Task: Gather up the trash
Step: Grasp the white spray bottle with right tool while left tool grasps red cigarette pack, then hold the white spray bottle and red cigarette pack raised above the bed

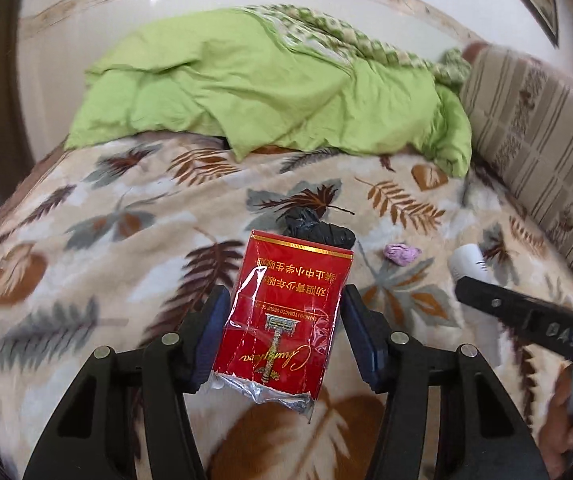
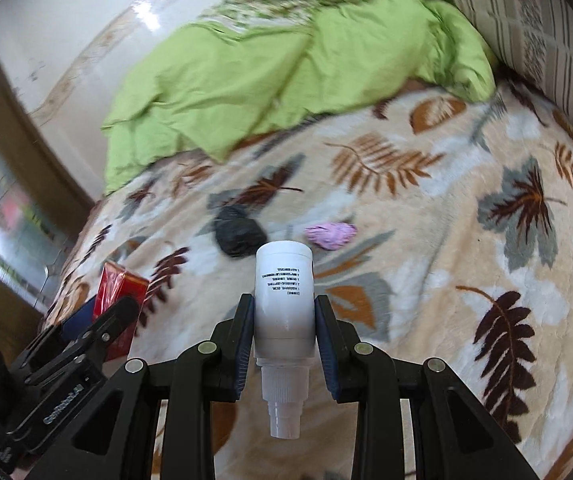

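Note:
My left gripper is shut on a torn red cigarette pack and holds it above the leaf-patterned blanket. My right gripper is shut on a white plastic bottle, its nozzle pointing back toward the camera. A crumpled black bag and a pink paper wad lie on the blanket beyond the bottle. They also show in the left wrist view, the black bag partly hidden behind the pack, the pink wad to its right. The red pack and left gripper appear at lower left in the right wrist view.
A rumpled green duvet covers the far part of the bed. A striped pillow leans at the right. A glossy white wall stands behind the bed. The right gripper's arm crosses the lower right of the left wrist view.

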